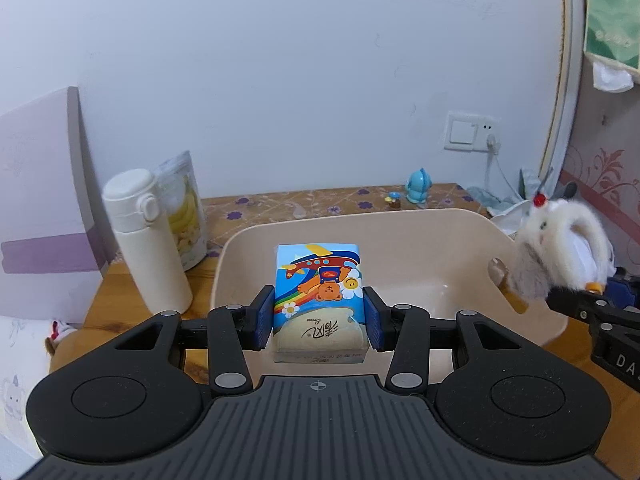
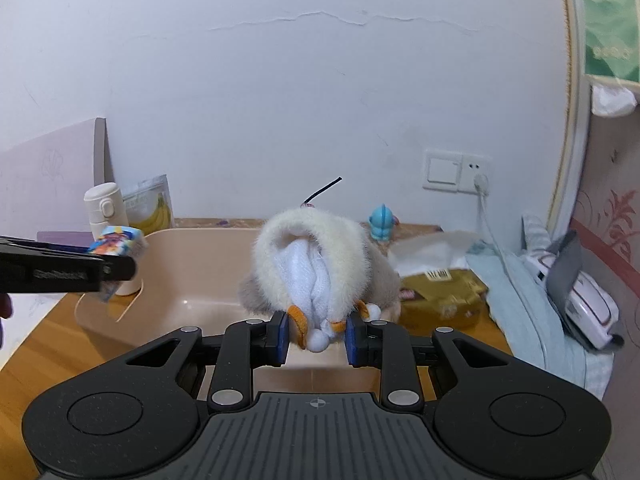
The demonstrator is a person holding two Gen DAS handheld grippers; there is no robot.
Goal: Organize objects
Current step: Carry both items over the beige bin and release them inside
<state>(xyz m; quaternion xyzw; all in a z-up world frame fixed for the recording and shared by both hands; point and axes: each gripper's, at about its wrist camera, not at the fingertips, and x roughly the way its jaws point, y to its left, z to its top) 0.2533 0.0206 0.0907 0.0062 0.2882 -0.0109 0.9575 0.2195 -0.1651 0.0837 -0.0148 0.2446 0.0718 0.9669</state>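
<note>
Left claw [image 1: 319, 316]: blue pads clamped on both sides of a tissue pack [image 1: 319, 300], gripping it low on its near half. Pack stands on end, cartoon print upside down, far end pointing away from the claw. It hangs over the near-left part of the beige bin [image 1: 400, 224], clear of the bin floor.

Right claw [image 2: 316, 334]: pads pressed against the white and orange bottom end of a plush toy [image 2: 316, 264], holding it. Toy's furry body sticks out beyond the fingertips, over the bin's near-right rim. In the left view the toy sits at the right edge, red dot on its head, apart from the pack.

Around the bin: white bottle [image 1: 144, 240] at the left, banana snack bag [image 1: 184, 220] just behind it. Blue figurine [image 1: 419, 186] on the far side by the wall. Gold tissue packet [image 2: 444, 292] right of the bin, light blue cloth [image 2: 532, 300] further right. Wall socket [image 1: 472, 132] above.
</note>
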